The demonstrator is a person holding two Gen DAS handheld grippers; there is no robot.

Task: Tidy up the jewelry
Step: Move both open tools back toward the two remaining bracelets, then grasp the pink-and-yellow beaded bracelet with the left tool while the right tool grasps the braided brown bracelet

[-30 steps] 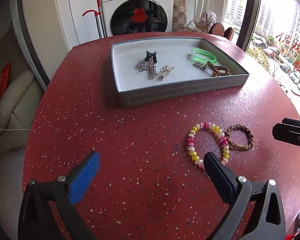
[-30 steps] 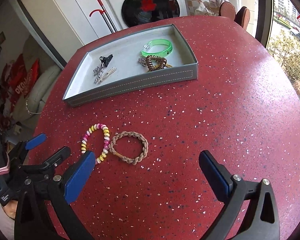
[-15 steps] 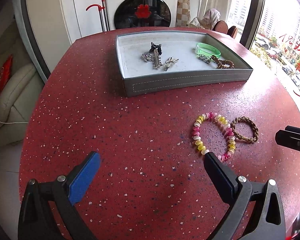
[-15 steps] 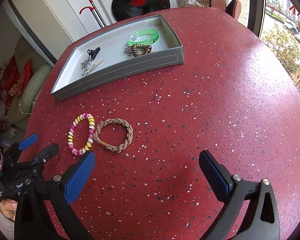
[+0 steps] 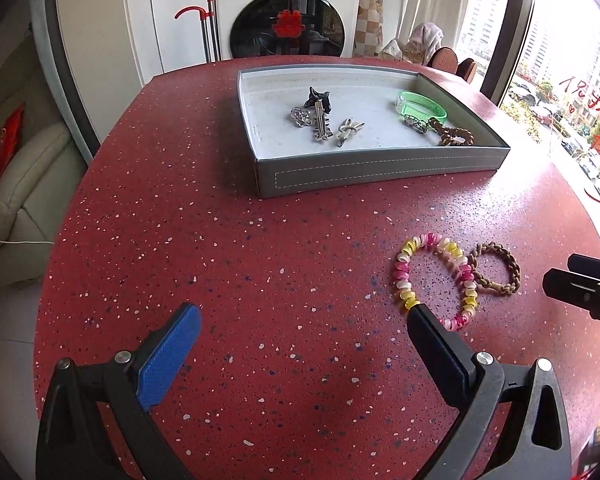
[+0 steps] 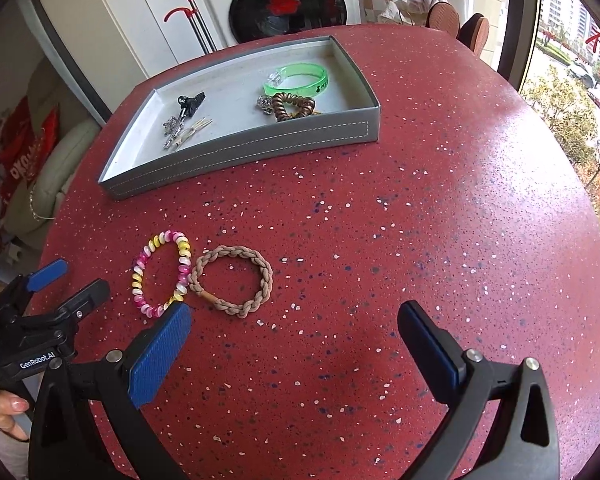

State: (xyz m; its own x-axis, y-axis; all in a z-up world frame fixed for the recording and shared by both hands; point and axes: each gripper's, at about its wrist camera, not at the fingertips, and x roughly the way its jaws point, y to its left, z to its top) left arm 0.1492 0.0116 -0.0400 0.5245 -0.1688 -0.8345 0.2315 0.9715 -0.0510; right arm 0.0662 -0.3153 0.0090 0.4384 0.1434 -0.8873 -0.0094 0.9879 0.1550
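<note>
A pink and yellow bead bracelet and a braided tan hair tie lie touching on the red table. A grey tray behind them holds a green bangle, a brown coil tie and several metal hair clips. My left gripper is open and empty, its right finger at the bead bracelet's near edge. My right gripper is open and empty, just short of both loops.
The round red speckled table ends near both grippers. A washing machine, a red-handled mop, a cream sofa and chairs stand beyond it.
Both grippers have pulled back and lowered a little, so the tray and the two loops sit nearer the middle of each view. Nothing on the table has moved.
</note>
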